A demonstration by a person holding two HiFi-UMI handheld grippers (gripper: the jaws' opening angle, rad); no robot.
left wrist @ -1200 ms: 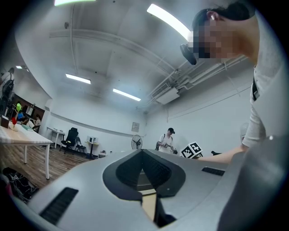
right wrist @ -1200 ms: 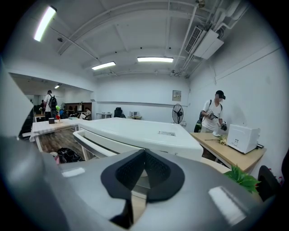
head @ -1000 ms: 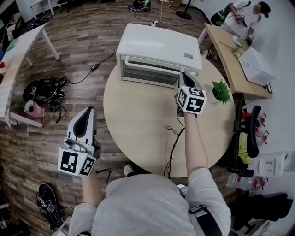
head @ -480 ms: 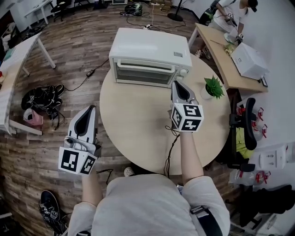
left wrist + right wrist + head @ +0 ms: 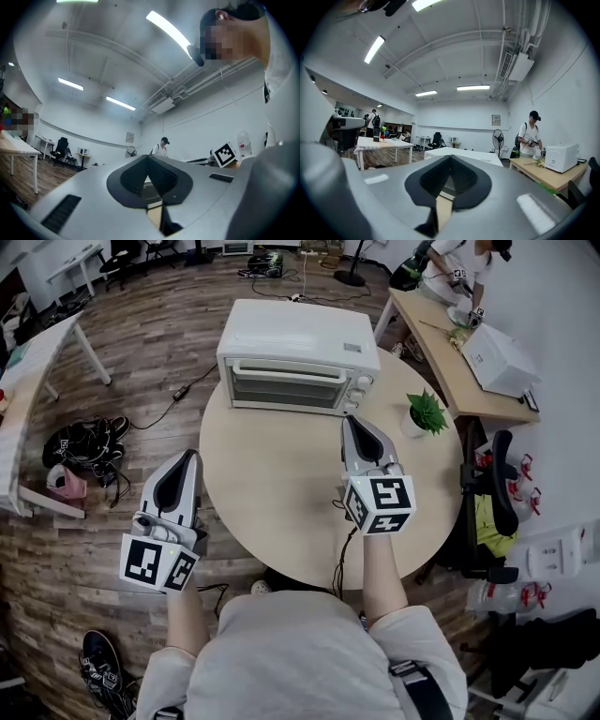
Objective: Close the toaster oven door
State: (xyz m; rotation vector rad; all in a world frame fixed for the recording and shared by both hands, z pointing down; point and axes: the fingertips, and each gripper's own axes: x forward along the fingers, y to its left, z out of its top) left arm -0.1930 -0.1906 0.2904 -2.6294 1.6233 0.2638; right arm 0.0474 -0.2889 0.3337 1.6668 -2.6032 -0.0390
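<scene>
Setting: a head view looks steeply down on a pale round table (image 5: pixel 272 521) standing on a wooden floor (image 5: pixel 159 334).
Toaster oven: a white toaster oven (image 5: pixel 298 338) sits at the far edge of the table, its front facing the person.
Door: the glass door (image 5: pixel 286 392) stands upright and flush with the oven's front, closed, with its handle bar along the top edge.
Right arm: the bare forearm reaches up from the person's body across the near rim of the table, nearly straight.
Right gripper: the right gripper (image 5: pixel 351 422) is held over the table's right half and points roughly level toward the oven's right front corner. It is apart from the oven, with bare tabletop between them.
Right gripper fingers: the jaws are clenched tip to tip, with nothing between them.
Right marker cube: its marker cube (image 5: pixel 380 504) sits at the rear of the gripper, above the wrist.
Left arm: the bare forearm rises from the lower left, bent in close to the body.
Left gripper: the left gripper (image 5: pixel 190 457) hangs off the table, just beside its left rim and over the floor. It points forward, tipped slightly upward.
Left gripper fingers: the jaw tips meet, clenched on nothing.
Nearby: a small potted plant (image 5: pixel 424 414) stands on the table, right of the oven. A dark cable (image 5: pixel 347 545) trails over the table's near edge below the right wrist.
</scene>
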